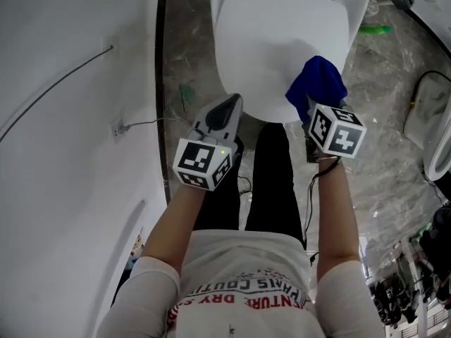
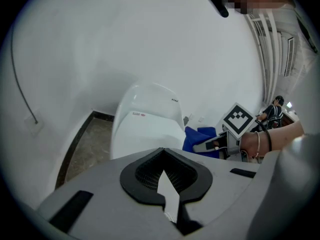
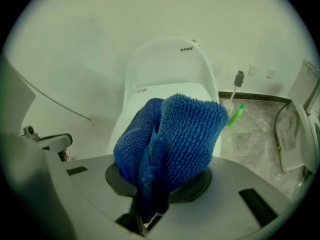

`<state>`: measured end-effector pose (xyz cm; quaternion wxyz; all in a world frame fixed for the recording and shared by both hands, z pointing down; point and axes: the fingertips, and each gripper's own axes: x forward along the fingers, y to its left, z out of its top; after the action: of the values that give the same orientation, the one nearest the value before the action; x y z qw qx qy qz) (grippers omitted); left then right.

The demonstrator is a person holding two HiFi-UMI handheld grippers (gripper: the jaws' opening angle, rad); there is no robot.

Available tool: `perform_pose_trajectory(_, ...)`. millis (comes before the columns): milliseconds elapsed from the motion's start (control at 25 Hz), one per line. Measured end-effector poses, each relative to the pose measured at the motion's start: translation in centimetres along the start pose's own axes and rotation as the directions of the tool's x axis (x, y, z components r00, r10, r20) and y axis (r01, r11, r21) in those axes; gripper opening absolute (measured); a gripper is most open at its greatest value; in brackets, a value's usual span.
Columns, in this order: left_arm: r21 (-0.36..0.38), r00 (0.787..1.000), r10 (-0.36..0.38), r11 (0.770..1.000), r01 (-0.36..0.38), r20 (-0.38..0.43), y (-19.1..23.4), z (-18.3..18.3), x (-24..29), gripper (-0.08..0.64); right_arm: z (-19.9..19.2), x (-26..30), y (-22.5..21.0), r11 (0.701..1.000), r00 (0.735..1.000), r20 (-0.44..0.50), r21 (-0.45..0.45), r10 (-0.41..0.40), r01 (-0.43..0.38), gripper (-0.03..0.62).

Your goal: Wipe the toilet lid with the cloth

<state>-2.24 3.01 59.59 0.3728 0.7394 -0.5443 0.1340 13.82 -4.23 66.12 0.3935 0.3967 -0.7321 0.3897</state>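
Observation:
The white toilet lid [image 1: 275, 41] lies closed at the top middle of the head view, and it also shows ahead as the lid [image 2: 145, 134] and the lid [image 3: 150, 99] in the two gripper views. My right gripper [image 1: 313, 117] is shut on a bunched blue cloth [image 1: 318, 79], which hangs over the lid's near right edge. In the right gripper view the cloth [image 3: 170, 139] fills the space between the jaws and hides their tips. My left gripper [image 1: 227, 108] hovers at the lid's near left edge, shut with nothing in it. From the left gripper view, the cloth [image 2: 200, 136] sits beside the lid.
A white curved wall [image 1: 70, 118] with a thin cable runs close on the left. A green-handled brush [image 1: 373, 29] stands right of the toilet on plastic-covered stone floor [image 1: 380, 83]. A white fixture [image 1: 431, 118] is at the far right. The person's black-trousered legs [image 1: 271, 182] stand before the bowl.

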Motion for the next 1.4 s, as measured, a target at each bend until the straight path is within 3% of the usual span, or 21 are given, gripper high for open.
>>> perform_pose_trajectory(320,-0.034,0.998,0.06,0.998,-0.06,0.017,8.5,-3.8,-8.8,0.006,-4.3,5.4,17.0,0.983,0.985,-0.071,-0.087,0.158,-0.164,0.094)
perform_pose_trajectory(600,-0.043,0.997,0.067,0.997,-0.066,0.025,12.5,-5.3,-10.6,0.006,-6.8,11.2,22.2,0.969,0.976,-0.142,-0.159,0.168,-0.19,0.094)
perform_pose_trajectory(960,-0.088,0.996,0.081,0.993,-0.079,0.023,13.9,-6.9,-10.7,0.006,-7.6,12.5,22.2,0.971,0.98,-0.134,-0.167,0.15,-0.172,0.094)
perform_pose_trajectory(1400,-0.044,0.998,0.023,0.999,-0.021,0.054,7.8,-4.6,-7.1,0.006,-9.7,8.6,15.3,0.981,0.982,-0.121,-0.116,0.144,-0.158,0.094)
